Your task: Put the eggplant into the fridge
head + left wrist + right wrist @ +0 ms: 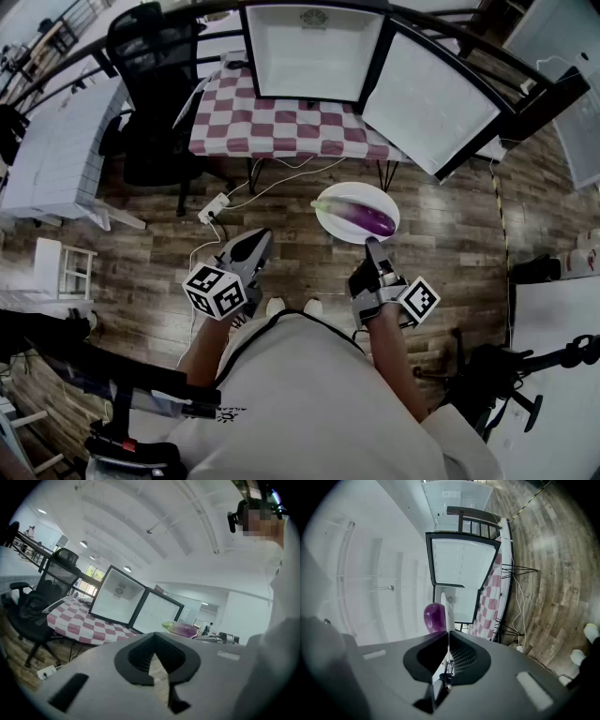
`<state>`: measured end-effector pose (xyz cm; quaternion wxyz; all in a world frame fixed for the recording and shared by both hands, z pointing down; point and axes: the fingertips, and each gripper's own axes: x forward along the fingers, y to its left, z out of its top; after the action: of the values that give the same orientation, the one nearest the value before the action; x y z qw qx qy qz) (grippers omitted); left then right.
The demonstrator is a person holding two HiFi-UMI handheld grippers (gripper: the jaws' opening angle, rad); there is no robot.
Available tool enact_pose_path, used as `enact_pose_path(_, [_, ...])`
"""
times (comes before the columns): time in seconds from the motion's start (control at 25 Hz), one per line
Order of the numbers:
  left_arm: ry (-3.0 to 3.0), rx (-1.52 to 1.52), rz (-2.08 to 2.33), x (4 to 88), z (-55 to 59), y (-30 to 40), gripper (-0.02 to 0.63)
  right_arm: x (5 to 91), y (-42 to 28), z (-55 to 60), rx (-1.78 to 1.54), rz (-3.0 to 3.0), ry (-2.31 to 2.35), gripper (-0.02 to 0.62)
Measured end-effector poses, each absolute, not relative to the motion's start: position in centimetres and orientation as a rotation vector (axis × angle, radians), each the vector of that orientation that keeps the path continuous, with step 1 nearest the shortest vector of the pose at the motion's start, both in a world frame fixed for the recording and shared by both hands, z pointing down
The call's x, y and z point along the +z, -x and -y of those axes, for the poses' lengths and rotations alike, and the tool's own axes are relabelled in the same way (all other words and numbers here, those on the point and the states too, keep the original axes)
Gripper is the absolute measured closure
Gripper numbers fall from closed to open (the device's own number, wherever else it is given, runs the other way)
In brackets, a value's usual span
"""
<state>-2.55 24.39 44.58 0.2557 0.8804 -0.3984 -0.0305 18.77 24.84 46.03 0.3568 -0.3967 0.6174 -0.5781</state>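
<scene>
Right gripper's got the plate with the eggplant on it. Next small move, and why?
Probably carry the plate forward toward the fridge, held level. The right gripper is shut on the plate's near rim, the eggplant lies loose on it, and the fridge on the checkered table stands open ahead, its door swung aside.

Large open lab or studio hall, wood-plank floor [450, 234], black office chair [150, 56], checkered-cloth table [281, 127] bearing an open mini fridge [314, 52], power strip [214, 207] with trailing cables [272, 183], vaulted white ceiling [154, 522] with lamps [83, 543].
</scene>
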Motion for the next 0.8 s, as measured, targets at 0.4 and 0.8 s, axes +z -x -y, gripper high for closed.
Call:
enact_pose_path(0.4, [-2.395,-0.077,1.054,44.9,-24.8,3.6,0.599,46.0,-17.7,-25.5,-1.478,-1.581,1.003,0.574])
enact_pose_path(0.8, [-2.399,-0.080,1.039,44.8,-24.7,4.5,0.600,46.0,-16.5,-25.8,-1.471,-1.587,1.002,0.573])
